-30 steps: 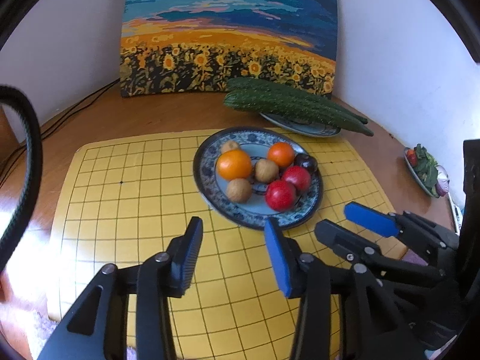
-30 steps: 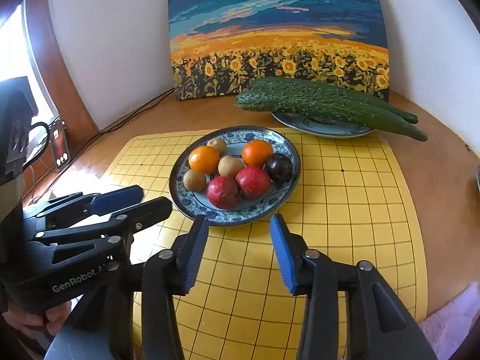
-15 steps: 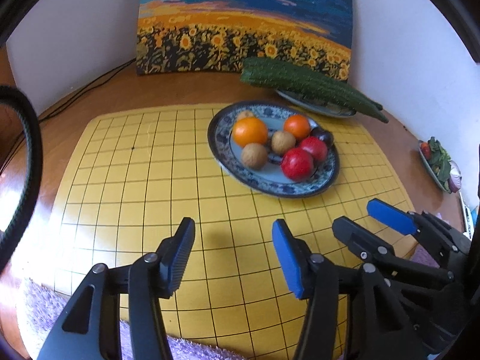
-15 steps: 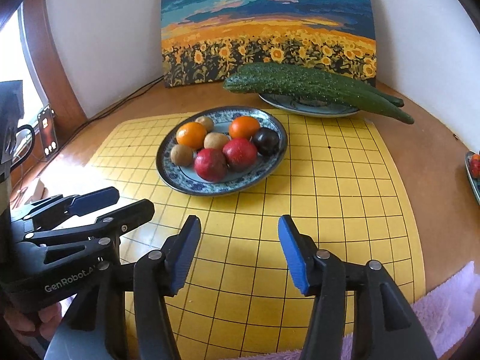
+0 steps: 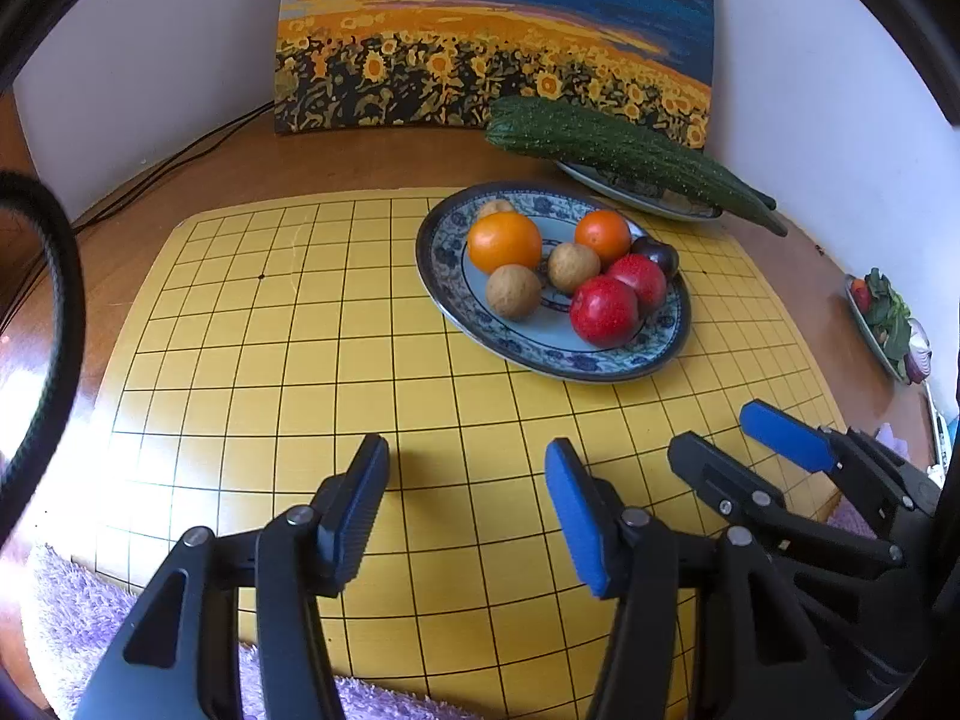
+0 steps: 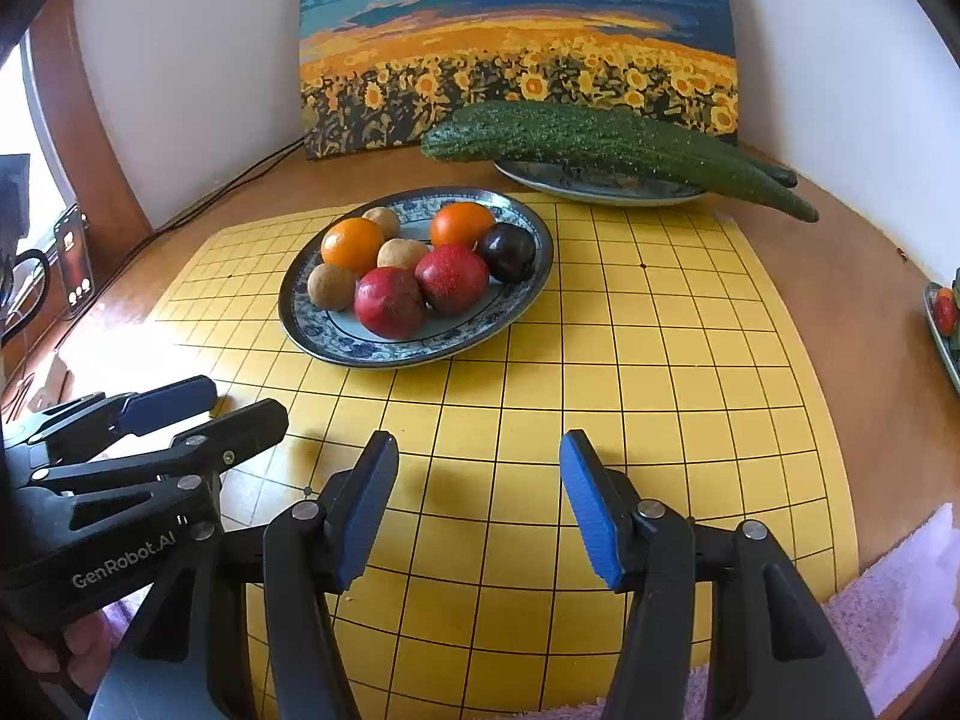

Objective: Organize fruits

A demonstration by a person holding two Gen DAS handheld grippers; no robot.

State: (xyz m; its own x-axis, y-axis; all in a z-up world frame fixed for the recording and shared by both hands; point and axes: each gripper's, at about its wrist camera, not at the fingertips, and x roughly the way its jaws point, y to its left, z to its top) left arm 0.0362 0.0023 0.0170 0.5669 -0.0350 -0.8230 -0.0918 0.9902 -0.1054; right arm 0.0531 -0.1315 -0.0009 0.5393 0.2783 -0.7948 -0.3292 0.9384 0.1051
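The fruits sit heaped together on the blue-patterned plate [image 5: 441,276], which rests on the far half of the yellow grid mat [image 5: 270,360]. Two oranges [image 5: 504,241], three brown round fruits [image 5: 513,291], two red fruits [image 5: 603,311] and one dark plum [image 6: 509,252] are crowded there, most touching a neighbour.

From the left claw [image 5: 465,504] the plate lies up the mat at about 1 o'clock; from the right claw [image 6: 480,498] it lies at about 11 o'clock. Both claws hang over the near, bare part of the mat, side by side, and neither looks clearly nearer. The red fruits are nearest the front rim and face the right claw; the brown one and the larger orange are on the left claw's side. The fruits are round, so no long axis fixes the approach.

Each claw has its jaws apart, with nothing between them.

Behind the plate, at 12 o'clock, cucumbers [image 6: 600,141] overhang a second plate [image 6: 600,189] on the wooden tabletop [image 5: 372,162], before a sunflower painting [image 6: 516,42]. One brown fruit is mostly hidden behind the larger orange. A dish of vegetables [image 5: 882,318] at 3 o'clock is cut off by the frame's edge.
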